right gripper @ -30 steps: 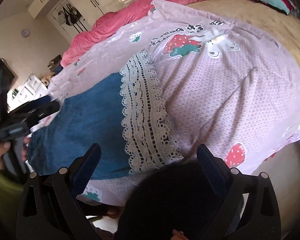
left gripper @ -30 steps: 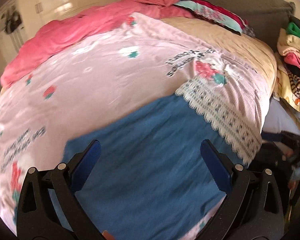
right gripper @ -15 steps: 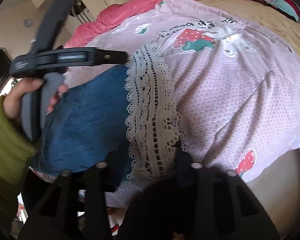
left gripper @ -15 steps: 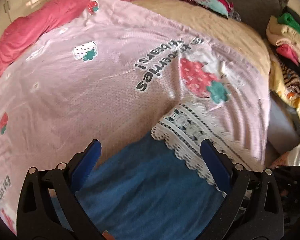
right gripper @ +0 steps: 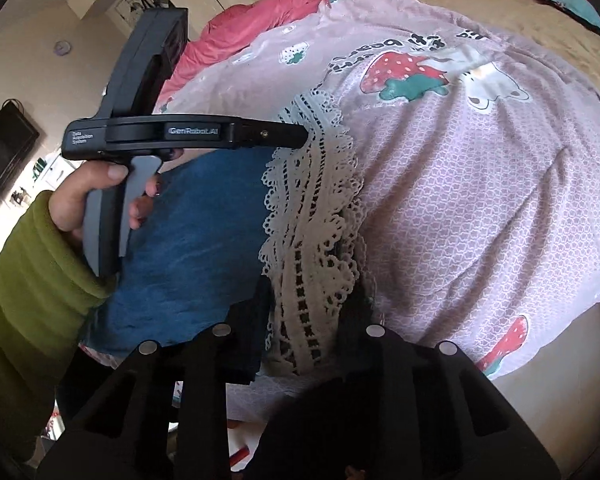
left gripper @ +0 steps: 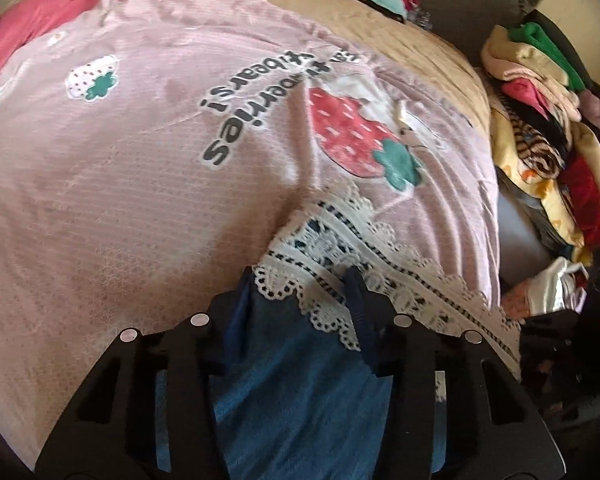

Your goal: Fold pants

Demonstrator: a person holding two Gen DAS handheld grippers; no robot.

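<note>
We see the blue denim pants with a white lace hem [left gripper: 300, 380] flat on the pink strawberry-print blanket [left gripper: 140, 180] near the bed's edge. In the right wrist view the long axis runs left-right, lace end pointing right. Left gripper [left gripper: 300, 292] has just been closing, jaws straddling the hem's far corner, fabric between them. Right gripper [right gripper: 312, 300] has likewise been closing and looks clamped on the near lace hem.

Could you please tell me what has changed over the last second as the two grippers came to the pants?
Both jaws have just been closing on the white lace hem: left gripper moved up the blue pants to one end, right gripper pinches the other. The pink strawberry blanket stayed put.
</note>
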